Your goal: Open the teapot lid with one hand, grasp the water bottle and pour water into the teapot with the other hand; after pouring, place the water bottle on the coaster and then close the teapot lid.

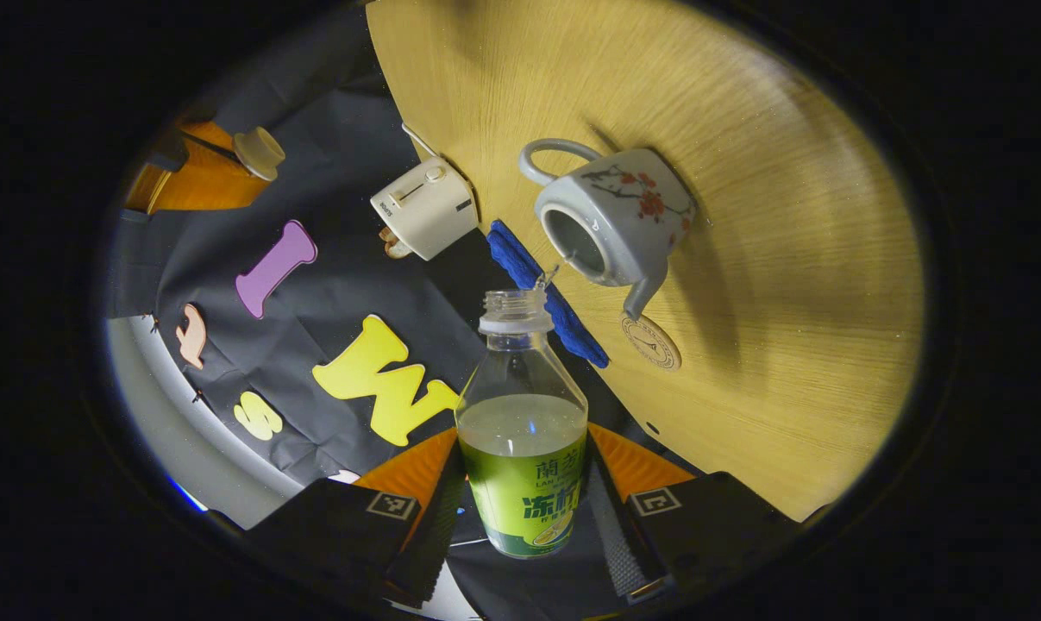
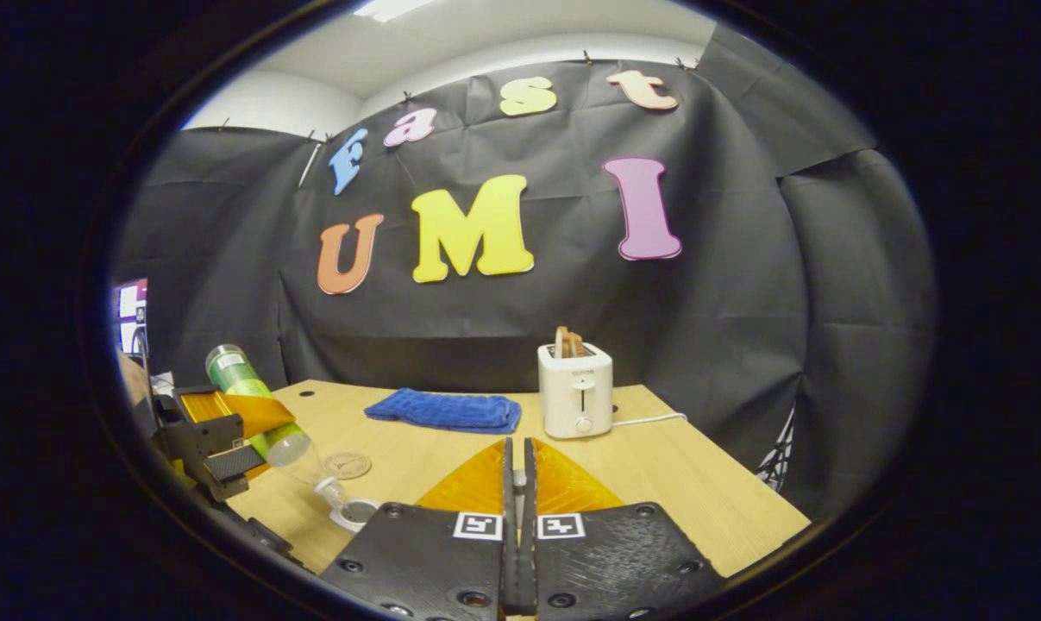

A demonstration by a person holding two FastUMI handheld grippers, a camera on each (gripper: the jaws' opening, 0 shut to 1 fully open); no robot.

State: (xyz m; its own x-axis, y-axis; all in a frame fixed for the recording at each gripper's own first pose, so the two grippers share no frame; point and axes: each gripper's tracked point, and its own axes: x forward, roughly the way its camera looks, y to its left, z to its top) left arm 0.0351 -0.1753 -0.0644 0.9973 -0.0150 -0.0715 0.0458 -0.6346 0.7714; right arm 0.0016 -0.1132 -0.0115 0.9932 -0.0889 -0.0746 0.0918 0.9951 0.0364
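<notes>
My left gripper (image 1: 524, 470) is shut on a clear water bottle (image 1: 522, 414) with a green label, uncapped and tipped toward the teapot. A thin stream leaves its mouth (image 1: 513, 304) toward the open top of the grey flowered teapot (image 1: 615, 220). In the right gripper view the same bottle (image 2: 253, 401) slants down over the teapot's rim (image 2: 356, 513), held by the left gripper (image 2: 218, 444). My right gripper (image 2: 517, 466) is shut, raised above the table. In the left gripper view it (image 1: 227, 159) holds the pale teapot lid (image 1: 259, 153). The round coaster (image 1: 650, 342) (image 2: 348, 466) lies bare beside the spout.
A folded blue cloth (image 2: 442, 410) (image 1: 546, 297) lies behind the coaster. A white toaster (image 2: 576, 388) (image 1: 425, 207) with toast stands at the back, its cord running right. The wooden table (image 2: 701, 483) ends close to the black booth wall.
</notes>
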